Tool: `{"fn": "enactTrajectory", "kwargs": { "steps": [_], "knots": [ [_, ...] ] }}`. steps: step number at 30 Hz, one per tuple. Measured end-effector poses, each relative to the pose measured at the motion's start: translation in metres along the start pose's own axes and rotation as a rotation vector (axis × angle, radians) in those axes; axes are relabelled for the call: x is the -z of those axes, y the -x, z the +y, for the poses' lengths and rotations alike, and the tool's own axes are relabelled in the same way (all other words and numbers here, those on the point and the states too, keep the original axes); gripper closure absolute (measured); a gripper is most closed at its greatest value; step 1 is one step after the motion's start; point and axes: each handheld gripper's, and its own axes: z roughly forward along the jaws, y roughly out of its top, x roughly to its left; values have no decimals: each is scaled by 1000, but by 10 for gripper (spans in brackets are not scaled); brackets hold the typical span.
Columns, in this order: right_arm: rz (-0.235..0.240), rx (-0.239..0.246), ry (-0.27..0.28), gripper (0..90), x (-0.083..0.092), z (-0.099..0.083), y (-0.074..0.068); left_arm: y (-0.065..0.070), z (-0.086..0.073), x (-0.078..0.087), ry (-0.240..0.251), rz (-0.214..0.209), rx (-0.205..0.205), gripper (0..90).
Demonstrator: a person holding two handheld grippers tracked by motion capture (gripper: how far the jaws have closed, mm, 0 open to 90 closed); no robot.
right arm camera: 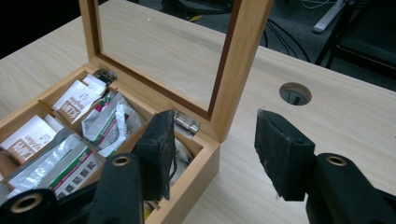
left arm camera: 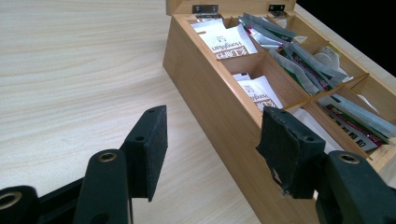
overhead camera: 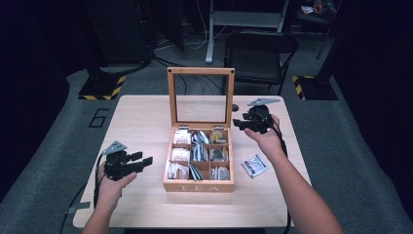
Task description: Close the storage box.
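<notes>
The wooden tea box (overhead camera: 198, 185) stood open between both grippers. The right gripper (overhead camera: 237, 124), jaws apart and empty, hovered beside its hinged lid (overhead camera: 200, 71); the left gripper (overhead camera: 147, 160) gaped empty. A sachet (overhead camera: 254, 165) lay behind the right gripper.

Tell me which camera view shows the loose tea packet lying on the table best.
The high view: the tea packet lies flat on the table, right of the tea box, fully visible. The gripper views look at the box and bare tabletop instead.

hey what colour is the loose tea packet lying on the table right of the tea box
Silver-white with a red patch, the loose tea packet shows best in the high view.
</notes>
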Motion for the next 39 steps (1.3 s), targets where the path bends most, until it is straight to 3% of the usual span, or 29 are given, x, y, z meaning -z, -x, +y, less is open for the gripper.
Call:
{"fn": "enactTrajectory", "kwargs": {
  "steps": [12,15,25,39],
  "knots": [
    [-5,13,0,471,-28,5,8,-3,-1,1,-1,3,7,417],
    [-6,-10,-14,470,-36,6,9,-4,-1,1,1,4,8,417],
    [0,-9,-32,445,-58,7,18,-7,-2,1,3,3,19,417],
    [29,-16,-22,436,-76,7,21,-8,-3,-1,6,7,23,417]
  ]
}}
